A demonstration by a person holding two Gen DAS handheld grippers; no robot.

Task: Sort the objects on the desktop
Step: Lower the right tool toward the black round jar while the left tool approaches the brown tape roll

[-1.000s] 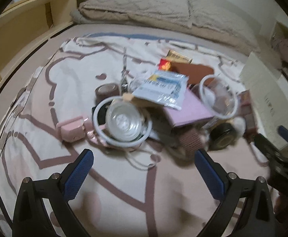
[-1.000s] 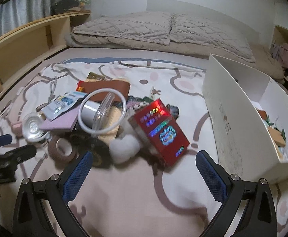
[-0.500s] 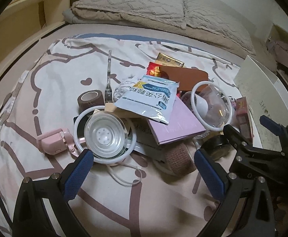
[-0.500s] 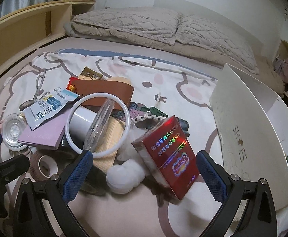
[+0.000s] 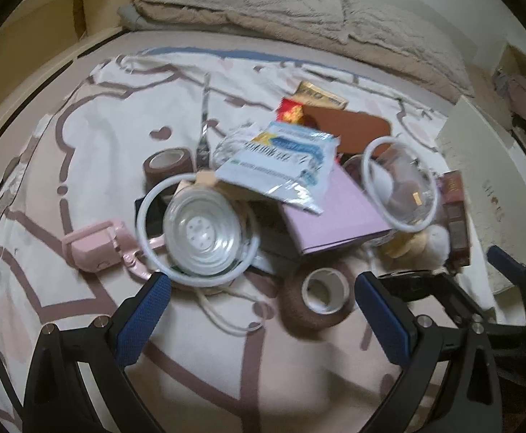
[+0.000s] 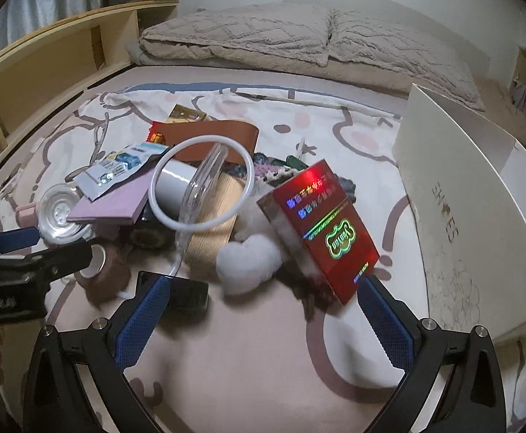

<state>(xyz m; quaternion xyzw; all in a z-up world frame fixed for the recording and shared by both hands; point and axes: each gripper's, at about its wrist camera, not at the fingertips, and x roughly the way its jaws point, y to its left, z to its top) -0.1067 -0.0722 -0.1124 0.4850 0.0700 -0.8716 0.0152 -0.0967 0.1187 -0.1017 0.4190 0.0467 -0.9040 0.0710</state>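
A pile of small objects lies on a patterned bedsheet. In the left wrist view my open left gripper (image 5: 261, 301) hovers just before a brown tape roll (image 5: 322, 297), with a clear glass lid with white ring (image 5: 199, 232), a pink case (image 5: 95, 247), a blue-white packet (image 5: 281, 162) and a purple notebook (image 5: 338, 213) beyond. In the right wrist view my open right gripper (image 6: 263, 306) sits before a white plush heart (image 6: 248, 261) and a red box (image 6: 322, 225). A second ringed lid (image 6: 203, 184) leans on a white cylinder. Both grippers are empty.
A white shoebox (image 6: 472, 223) stands open at the right. A wooden shelf (image 6: 57, 54) runs along the left. Pillows (image 6: 299, 36) lie at the bed's head. A second tape roll (image 5: 169, 164), a brown wallet (image 5: 353, 126) and a black phone (image 6: 189, 296) lie in the pile.
Both grippers have moved closer to the pile. The brown tape roll now sits nearer, between my left fingers' line. The right gripper has come closer to the red box and plush heart.
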